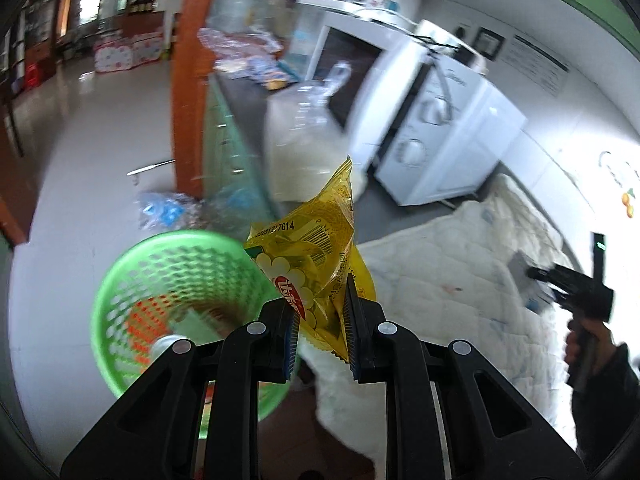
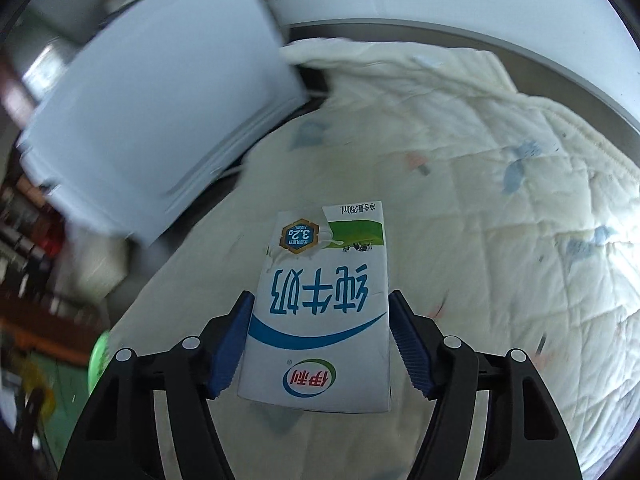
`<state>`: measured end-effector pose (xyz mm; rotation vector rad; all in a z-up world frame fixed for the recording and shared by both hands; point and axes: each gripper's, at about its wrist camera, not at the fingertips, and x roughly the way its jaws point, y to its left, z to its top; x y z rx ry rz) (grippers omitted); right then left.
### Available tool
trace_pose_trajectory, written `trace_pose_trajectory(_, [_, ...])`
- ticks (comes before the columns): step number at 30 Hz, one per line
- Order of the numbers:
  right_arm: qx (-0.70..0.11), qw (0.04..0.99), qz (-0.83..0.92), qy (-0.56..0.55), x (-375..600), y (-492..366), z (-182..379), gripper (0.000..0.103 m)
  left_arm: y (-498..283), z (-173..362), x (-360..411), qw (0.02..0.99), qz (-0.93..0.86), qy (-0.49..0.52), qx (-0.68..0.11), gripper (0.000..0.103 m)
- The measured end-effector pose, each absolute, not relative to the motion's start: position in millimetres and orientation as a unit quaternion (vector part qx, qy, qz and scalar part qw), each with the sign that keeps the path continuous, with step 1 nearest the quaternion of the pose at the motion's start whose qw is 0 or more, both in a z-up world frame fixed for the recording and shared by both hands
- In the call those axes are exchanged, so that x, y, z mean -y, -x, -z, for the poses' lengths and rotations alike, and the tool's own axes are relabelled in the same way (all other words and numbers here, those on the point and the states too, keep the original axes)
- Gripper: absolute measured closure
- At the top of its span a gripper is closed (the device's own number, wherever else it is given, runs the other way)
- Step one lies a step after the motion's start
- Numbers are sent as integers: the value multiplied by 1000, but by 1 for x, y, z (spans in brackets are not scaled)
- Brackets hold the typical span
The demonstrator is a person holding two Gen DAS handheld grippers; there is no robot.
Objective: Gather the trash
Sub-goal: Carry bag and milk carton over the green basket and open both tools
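Your left tongs point(image 1: 322, 316) are clenched on a yellow snack wrapper point(image 1: 316, 256), crinkled and glossy, printed with a barcode and date code; it stands up between the pads, beside and slightly above the rim of the green basket point(image 1: 120, 280). The basket, a perforated plastic bin on the pale floor point(image 1: 80, 152), already holds some items, blurred. Your right tongs point(image 2: 320, 336) grip a white-and-blue milk carton point(image 2: 320, 312) by its two sides, its print upside down to you, above the cream quilted blanket point(image 2: 500, 200) that covers the surface below. A white appliance point(image 1: 440, 128) stands behind the blanket's far edge; open floor lies left of the basket.
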<state>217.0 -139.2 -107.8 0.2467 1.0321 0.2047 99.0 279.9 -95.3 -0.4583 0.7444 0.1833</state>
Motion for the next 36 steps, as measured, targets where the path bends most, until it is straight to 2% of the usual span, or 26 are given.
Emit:
trace_pose_trajectory(10, [-477, 835, -262, -79, 52, -156, 75, 38, -65, 130, -342, 874, -159, 251, -384, 84])
trace_pose_trajectory(19, [-471, 805, -358, -49, -39, -141, 62, 38, -65, 177, -379, 841, -185, 289, -417, 80])
trace_pose_trajectory(21, [-474, 792, -382, -41, -63, -138, 64, 38, -67, 184, -382, 835, -190, 292, -427, 75])
trace_pose_trajectory(23, [-474, 784, -400, -28, -88, -136, 66, 38, -65, 187, -383, 833, -190, 298, -425, 59])
trace_pose_trajectory(25, [-477, 774, -416, -20, -109, -137, 70, 38, -61, 189, -384, 832, -193, 299, -426, 53])
trace_pose_trajectory(34, [-478, 752, -451, 34, -191, -138, 101, 38, -37, 186, -391, 827, -215, 302, -423, 44])
trace_pose_trajectory(36, [-481, 746, -458, 47, -209, -138, 109, 38, -31, 182, -391, 827, -224, 299, -420, 38])
